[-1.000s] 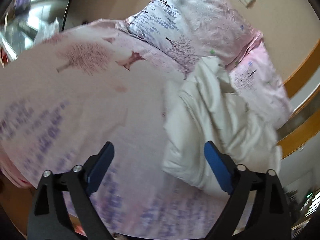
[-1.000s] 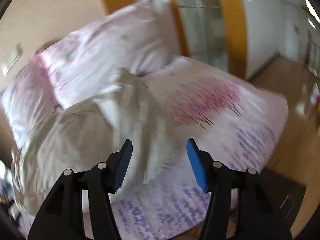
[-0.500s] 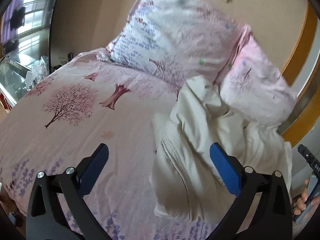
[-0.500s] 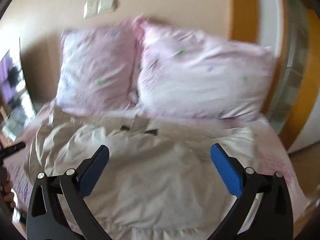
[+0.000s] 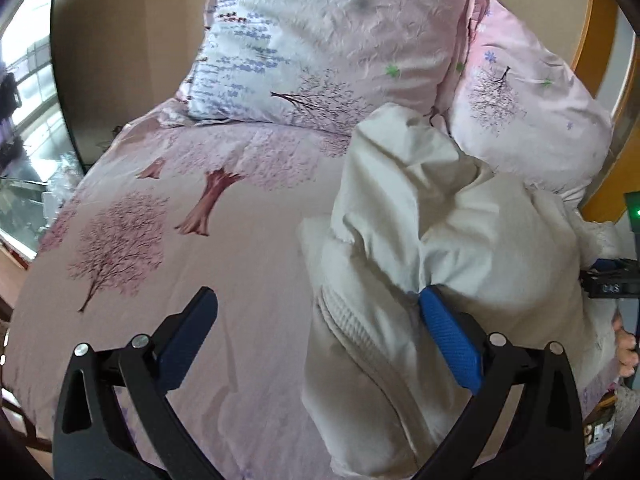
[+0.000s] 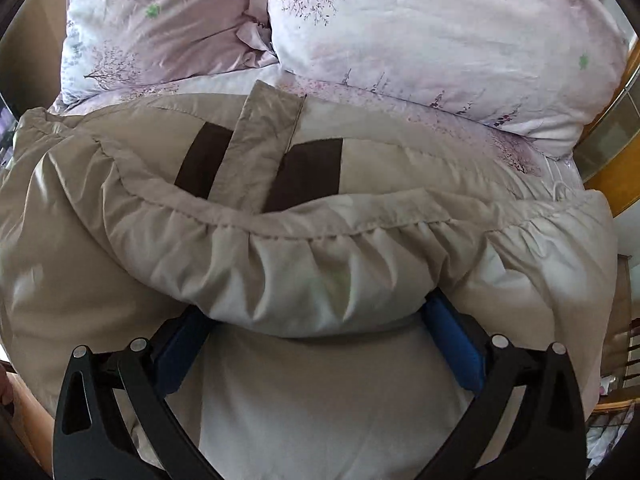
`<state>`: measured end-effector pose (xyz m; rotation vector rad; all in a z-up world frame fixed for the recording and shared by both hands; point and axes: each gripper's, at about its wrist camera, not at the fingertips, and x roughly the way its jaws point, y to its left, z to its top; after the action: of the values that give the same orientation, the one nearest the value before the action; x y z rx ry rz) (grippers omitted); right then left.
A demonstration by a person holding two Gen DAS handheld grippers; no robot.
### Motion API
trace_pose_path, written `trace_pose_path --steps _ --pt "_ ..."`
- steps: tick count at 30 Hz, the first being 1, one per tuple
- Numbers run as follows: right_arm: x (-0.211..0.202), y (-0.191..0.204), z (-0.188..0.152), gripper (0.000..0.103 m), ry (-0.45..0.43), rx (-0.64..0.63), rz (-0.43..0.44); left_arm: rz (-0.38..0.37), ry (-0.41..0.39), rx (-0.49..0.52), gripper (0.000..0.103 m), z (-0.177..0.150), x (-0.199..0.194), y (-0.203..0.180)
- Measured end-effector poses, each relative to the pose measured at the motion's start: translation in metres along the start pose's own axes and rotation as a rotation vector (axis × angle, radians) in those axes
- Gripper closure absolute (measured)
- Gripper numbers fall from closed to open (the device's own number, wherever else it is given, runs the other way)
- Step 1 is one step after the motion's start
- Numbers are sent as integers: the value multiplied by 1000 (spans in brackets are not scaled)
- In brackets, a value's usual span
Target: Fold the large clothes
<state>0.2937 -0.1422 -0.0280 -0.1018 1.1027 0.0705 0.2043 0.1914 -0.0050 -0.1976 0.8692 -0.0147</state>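
A large cream padded jacket (image 5: 440,240) lies crumpled on the right side of a pink tree-print bed (image 5: 180,220). My left gripper (image 5: 316,316) is open above the jacket's left edge; its right finger (image 5: 448,332) touches the fabric and its left finger is over bare sheet. In the right wrist view the jacket (image 6: 320,260) fills the frame, with a gathered seam and two dark brown patches (image 6: 308,172). My right gripper (image 6: 316,320) is open wide, with a puffy fold of the jacket bulging between its fingers and hiding their tips.
Two pink floral pillows (image 5: 340,40) (image 6: 440,40) lean on the beige wall at the head of the bed. A wooden frame (image 5: 600,184) runs on the right. The other gripper and a hand (image 5: 620,312) show at the right edge. A window (image 5: 24,120) is left.
Both grippers have moved down and in toward the jacket. The right gripper went from above the bed to pressing against the jacket. Both stay open.
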Motion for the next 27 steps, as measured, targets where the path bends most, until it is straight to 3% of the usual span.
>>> trace_pose_path --steps 4,11,14,21,22,24,25,27 --pt "-2 -10 2 1 11 26 52 -48 56 -7 2 6 9 5" --pt "-50 -31 -49 1 -167 87 109 -215 153 -95 2 3 28 23" --pt "-46 -34 -64 1 -178 99 69 -295 201 -149 2 2 42 26" --pt "-16 -14 -65 1 -135 30 -50 -380 256 -238 3 1 64 20" --pt "-16 -14 -66 1 -134 30 -53 -388 261 -241 5 1 66 19" --pt "-12 -14 -66 1 -127 23 -58 -436 279 -272 23 0 67 15" --pt "-12 -14 -66 1 -124 23 -58 -439 286 -284 25 1 67 14" --pt "-10 -15 -65 1 -122 23 -55 -429 274 -264 41 3 62 7"
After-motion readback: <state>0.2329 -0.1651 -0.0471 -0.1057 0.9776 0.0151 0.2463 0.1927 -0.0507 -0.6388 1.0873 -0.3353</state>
